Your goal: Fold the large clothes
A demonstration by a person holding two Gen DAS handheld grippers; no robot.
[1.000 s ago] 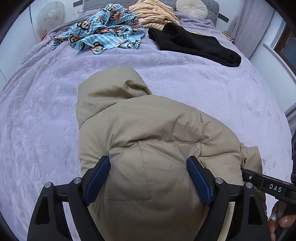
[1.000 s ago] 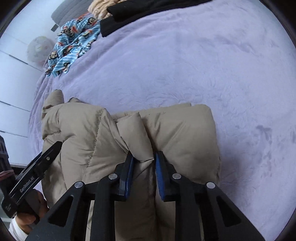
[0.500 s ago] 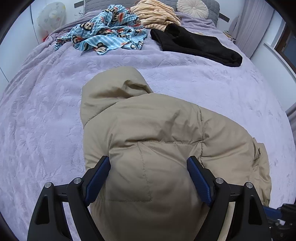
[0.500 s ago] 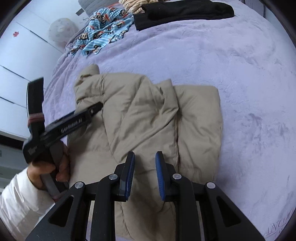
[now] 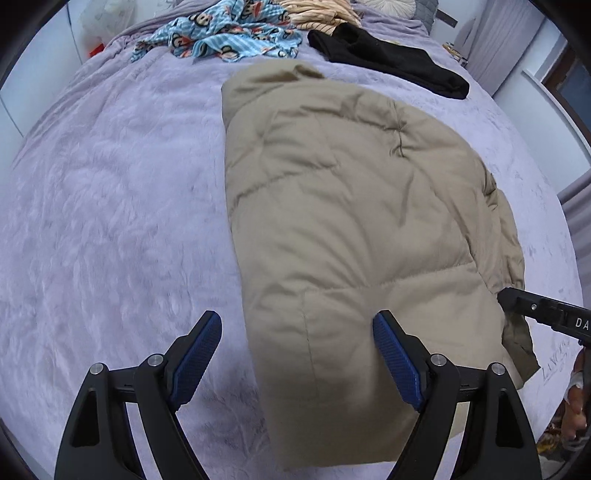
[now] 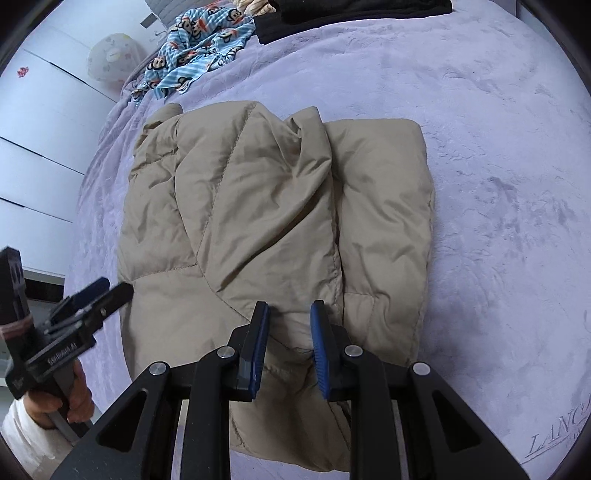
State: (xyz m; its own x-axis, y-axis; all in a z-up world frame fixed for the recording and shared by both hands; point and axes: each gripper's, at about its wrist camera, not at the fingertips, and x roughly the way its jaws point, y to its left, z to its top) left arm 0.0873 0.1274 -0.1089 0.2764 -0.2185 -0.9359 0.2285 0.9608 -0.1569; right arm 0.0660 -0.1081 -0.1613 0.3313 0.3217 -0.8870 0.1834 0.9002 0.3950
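Observation:
A tan puffer jacket (image 5: 354, 229) lies folded into a long bundle on the lilac bedspread (image 5: 110, 221), hood end away from me. My left gripper (image 5: 299, 358) is open and empty above the jacket's near left edge. In the right wrist view the jacket (image 6: 280, 221) fills the middle; my right gripper (image 6: 288, 345) hovers over its near edge with the jaws a narrow gap apart and nothing between them. The left gripper (image 6: 96, 295) shows at the left in that view. The right gripper's tip (image 5: 517, 299) shows by the jacket's right edge in the left wrist view.
At the far end of the bed lie a blue monkey-print garment (image 5: 229, 37), a black garment (image 5: 388, 59) and a striped peach one (image 5: 317, 14). White wardrobe doors (image 6: 37, 122) stand to the left. A curtain and window (image 5: 535, 66) are at the right.
The right gripper let go of the jacket fold and drew back. The left gripper lifted and shifted left, off the jacket's middle. The jacket now lies flat.

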